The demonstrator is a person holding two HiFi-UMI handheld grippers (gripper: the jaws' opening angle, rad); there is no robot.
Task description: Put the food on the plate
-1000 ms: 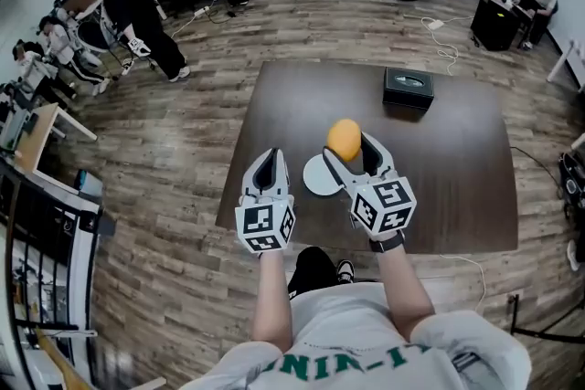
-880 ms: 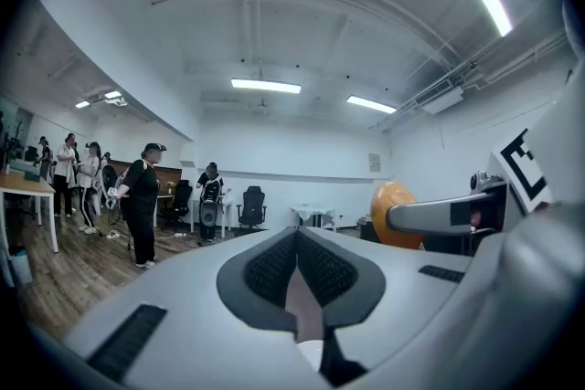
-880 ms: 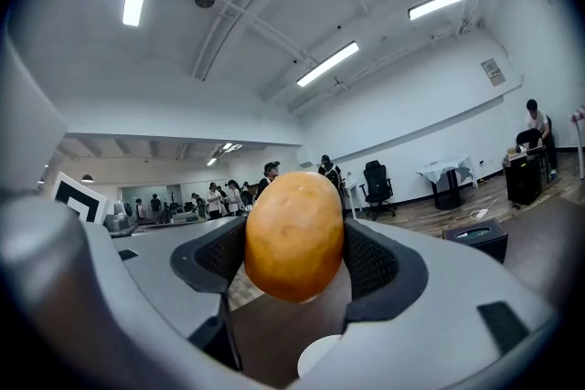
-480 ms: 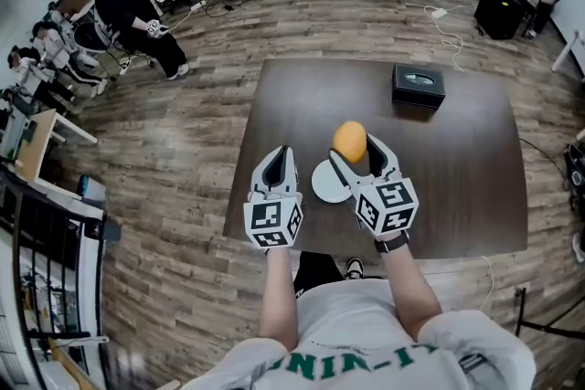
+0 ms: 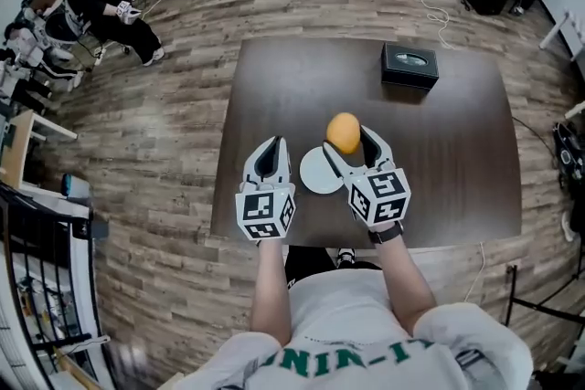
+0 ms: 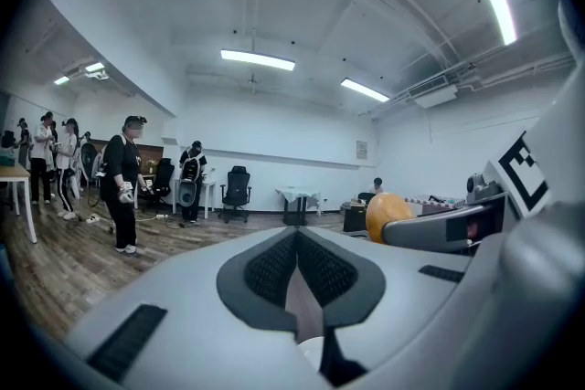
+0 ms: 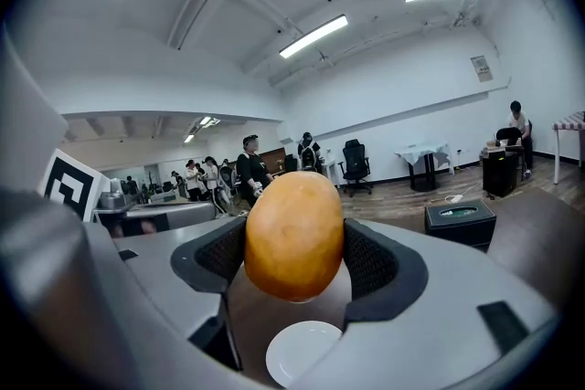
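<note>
The right tongs [image 5: 345, 140] gripped a rounded orange-yellow piece of food [image 7: 294, 235] between part-open jaws, holding it in the air just right of a small round white plate [image 5: 313, 171]. The left tongs [image 5: 271, 146], jaws together and empty, hung left of the plate. A black rectangular box [image 5: 409, 66] sat at the upper right of the dark brown worktop [image 5: 448, 160].
</note>
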